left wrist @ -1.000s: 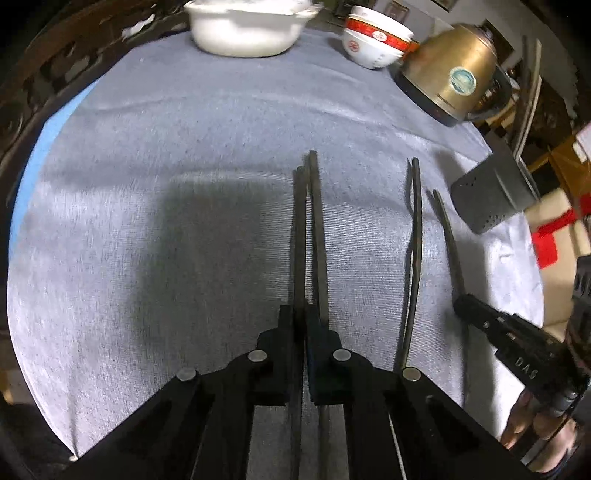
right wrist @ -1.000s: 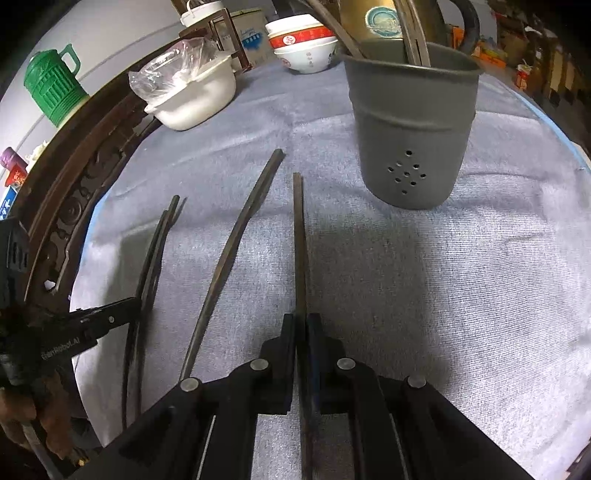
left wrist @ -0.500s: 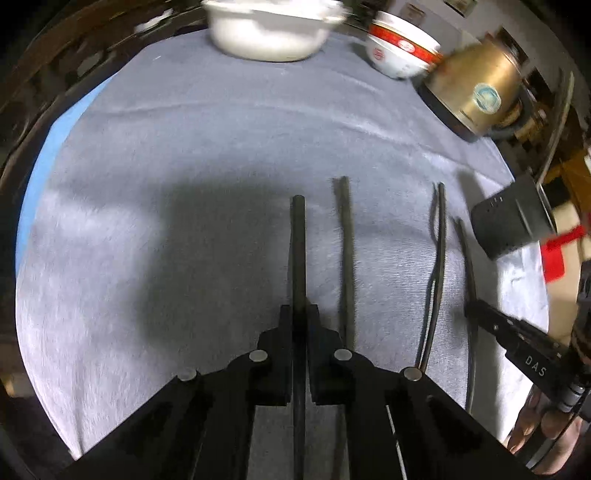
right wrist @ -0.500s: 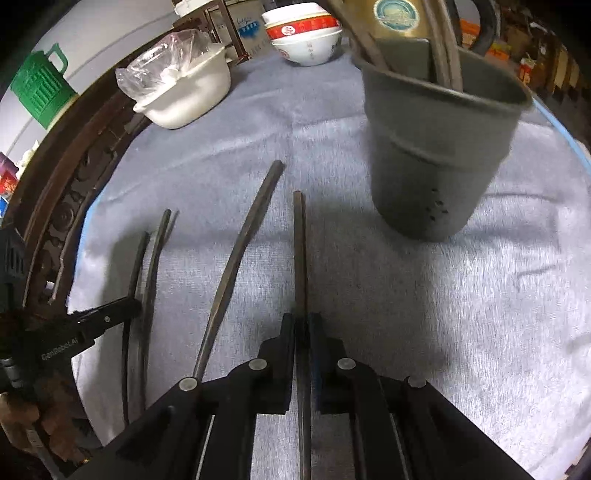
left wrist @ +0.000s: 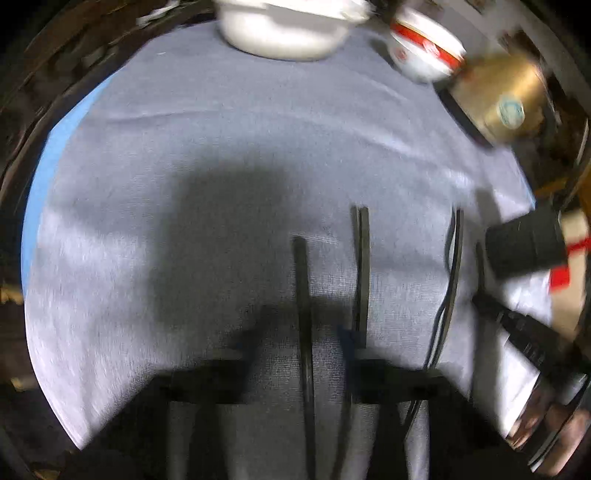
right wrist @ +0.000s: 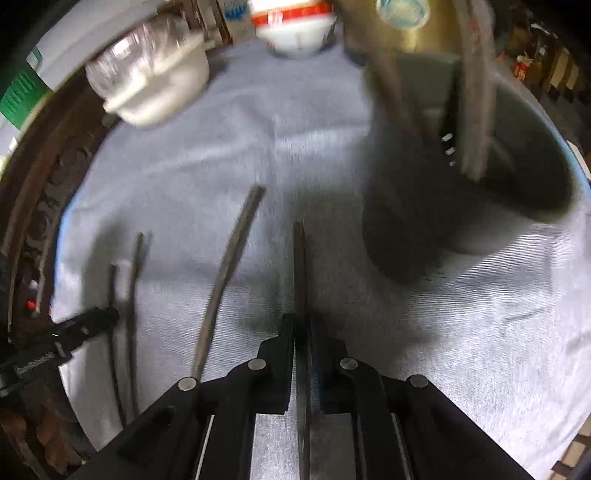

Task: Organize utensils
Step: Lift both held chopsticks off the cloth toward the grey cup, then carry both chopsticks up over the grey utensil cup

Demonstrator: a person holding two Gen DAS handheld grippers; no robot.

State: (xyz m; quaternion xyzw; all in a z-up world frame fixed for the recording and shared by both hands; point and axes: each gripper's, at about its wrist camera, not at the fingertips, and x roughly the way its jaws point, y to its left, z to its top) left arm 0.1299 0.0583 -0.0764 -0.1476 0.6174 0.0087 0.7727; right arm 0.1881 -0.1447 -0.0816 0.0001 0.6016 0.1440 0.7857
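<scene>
Dark chopsticks lie on the grey cloth. My left gripper now stands open, blurred, with one chopstick between its spread fingers and another chopstick just to its right. My right gripper is shut on a chopstick that points forward toward the grey utensil holder, which is tilted and holds several utensils. A loose chopstick lies left of it, and two more chopsticks lie near the left gripper's tip.
A white lidded dish, a red-and-white bowl and a brass kettle stand along the far edge. The holder sits at the right in the left wrist view. A dark carved wooden rim borders the table.
My left gripper has opened and released its chopstick, which now lies between the fingers. My right gripper has lifted its chopstick closer to the holder. Both views are motion-blurred.
</scene>
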